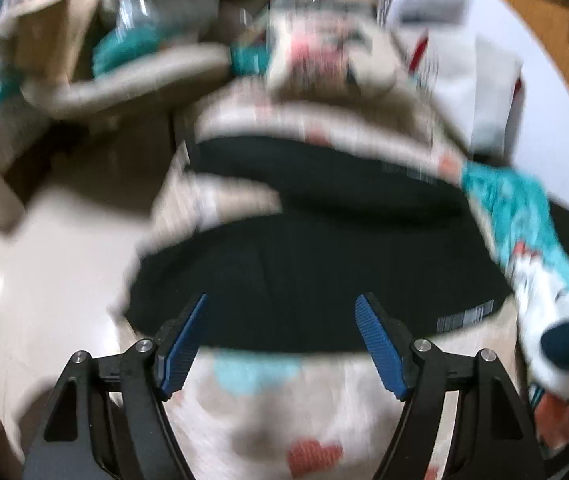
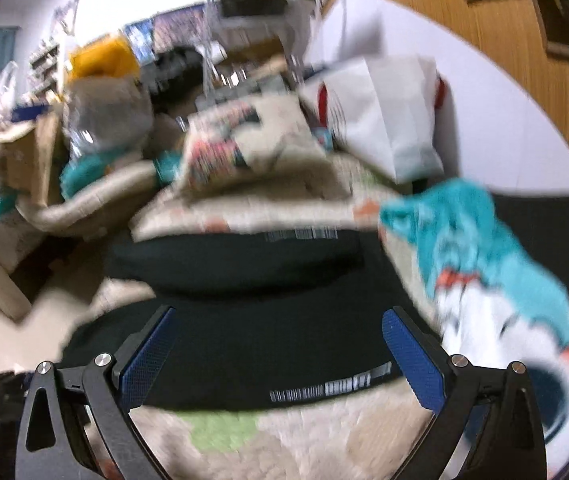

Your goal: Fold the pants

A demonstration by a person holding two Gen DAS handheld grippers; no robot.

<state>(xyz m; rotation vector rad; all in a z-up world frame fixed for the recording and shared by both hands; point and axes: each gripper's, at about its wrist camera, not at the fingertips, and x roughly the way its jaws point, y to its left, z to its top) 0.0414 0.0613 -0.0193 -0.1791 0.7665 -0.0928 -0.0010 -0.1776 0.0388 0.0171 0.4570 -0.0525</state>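
My left hand-held gripper (image 1: pixel 282 344) is spread, its blue pads (image 1: pixel 183 348) bare, with nothing between them. My right hand-held gripper (image 2: pixel 278 356) is spread wide as well and holds nothing. Both views are smeared, so fine detail is uncertain.

The black pants (image 1: pixel 316 264) lie just ahead of both tools on a cream fleece blanket (image 1: pixel 284 412) printed with hearts and coloured patches. The pants look already doubled over: I see two dark layers stacked, a near band and a far band, each with a white printed strip (image 2: pixel 328 390) along an edge. A teal and white plush toy (image 1: pixel 524 248) lies along their right side, touching or overlapping the cloth there; I cannot tell which.

I judge that a fold has been laid and both hands are free above it. To do the next fold well, I would come down on the near edge with one tool towards each end, pinch both layers together rather than only the top one, and keep the two hands level so the edge travels straight. The plush toy could catch the right corner, so I would lift clear of it. Blanket pile is soft; I must avoid grabbing fleece along with the pants.
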